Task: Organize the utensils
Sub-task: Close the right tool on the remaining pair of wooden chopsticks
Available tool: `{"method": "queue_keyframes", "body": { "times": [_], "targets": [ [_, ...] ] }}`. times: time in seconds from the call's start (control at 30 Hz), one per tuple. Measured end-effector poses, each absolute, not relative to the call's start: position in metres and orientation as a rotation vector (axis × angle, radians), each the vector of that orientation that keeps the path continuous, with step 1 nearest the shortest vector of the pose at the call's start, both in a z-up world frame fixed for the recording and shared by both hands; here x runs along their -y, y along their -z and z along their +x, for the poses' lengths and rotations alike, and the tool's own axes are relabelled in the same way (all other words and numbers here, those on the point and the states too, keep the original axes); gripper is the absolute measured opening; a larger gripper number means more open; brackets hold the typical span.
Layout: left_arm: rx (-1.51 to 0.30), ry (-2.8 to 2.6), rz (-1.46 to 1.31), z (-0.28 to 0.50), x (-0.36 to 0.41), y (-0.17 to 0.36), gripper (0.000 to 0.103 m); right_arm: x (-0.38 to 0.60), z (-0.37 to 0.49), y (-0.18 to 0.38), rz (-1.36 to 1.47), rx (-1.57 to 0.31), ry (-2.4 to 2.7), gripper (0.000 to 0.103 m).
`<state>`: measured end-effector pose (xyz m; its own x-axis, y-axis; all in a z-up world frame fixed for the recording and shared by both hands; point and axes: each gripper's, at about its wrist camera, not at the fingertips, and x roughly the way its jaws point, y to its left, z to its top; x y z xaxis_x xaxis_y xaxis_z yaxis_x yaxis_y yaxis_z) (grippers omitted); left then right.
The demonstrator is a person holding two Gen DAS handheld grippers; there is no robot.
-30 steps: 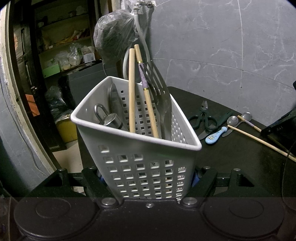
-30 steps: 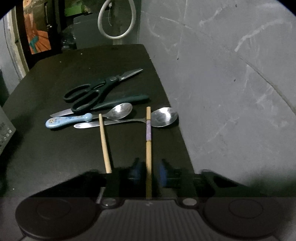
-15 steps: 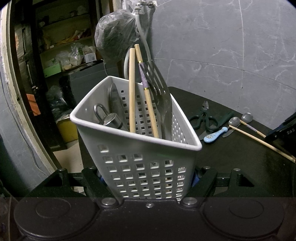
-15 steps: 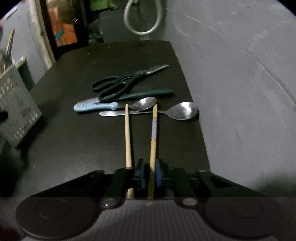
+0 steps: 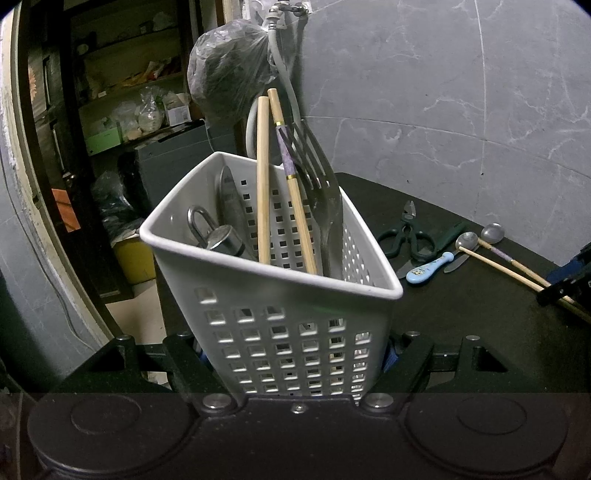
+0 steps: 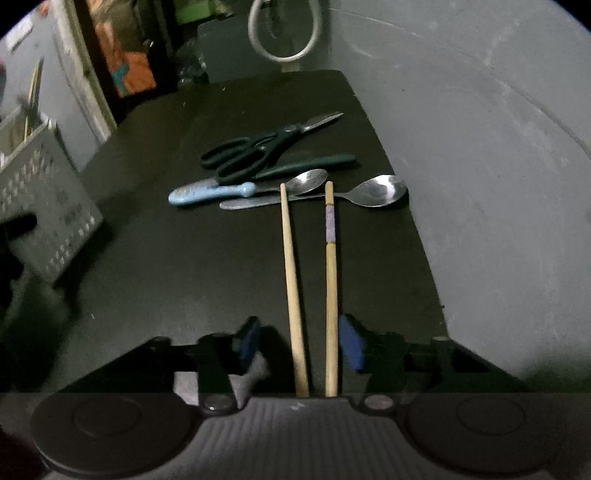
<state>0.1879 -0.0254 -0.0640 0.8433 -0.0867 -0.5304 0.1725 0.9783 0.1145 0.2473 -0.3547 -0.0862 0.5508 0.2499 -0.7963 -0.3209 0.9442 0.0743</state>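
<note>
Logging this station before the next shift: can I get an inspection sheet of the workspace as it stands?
Surface: black table, bare between items.
Job's things: white caddy holds two chopsticks, a slotted turner and other metal utensils; two chopsticks, two spoons, blue-handled utensil, scissors and a green-handled tool lie on the table.
Clutter: bagged bundle behind the caddy.
Grippers: left gripper shut on the caddy; right gripper opening, both table chopsticks between its fingers, untouched.
Cables: white hose loop on the wall.
Surroundings: grey marbled wall, cluttered shelves.
</note>
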Motion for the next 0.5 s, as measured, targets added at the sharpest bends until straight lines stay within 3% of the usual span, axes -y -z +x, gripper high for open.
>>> {"method": "queue_keyframes", "body": {
  "times": [0.07,0.13,0.27,0.5],
  "targets": [
    [-0.55,0.138,0.16,0.188,0.025,0.064,0.078,0.351,0.244,0.085,-0.095,-0.926,-0.331,0.025],
    [-0.549,0.138,0.16,0.188,0.026,0.064,0.078,0.349,0.243,0.085,-0.101,-0.926,-0.328,0.016],
    [-0.55,0.138,0.159,0.188,0.026,0.064,0.078,0.345,0.238,0.084,-0.109,-0.935,-0.328,0.008],
    [-0.544,0.139,0.153,0.187,0.027,0.064,0.078,0.323,0.227,0.085,-0.106,-0.928,-0.405,0.007]
  ]
}}
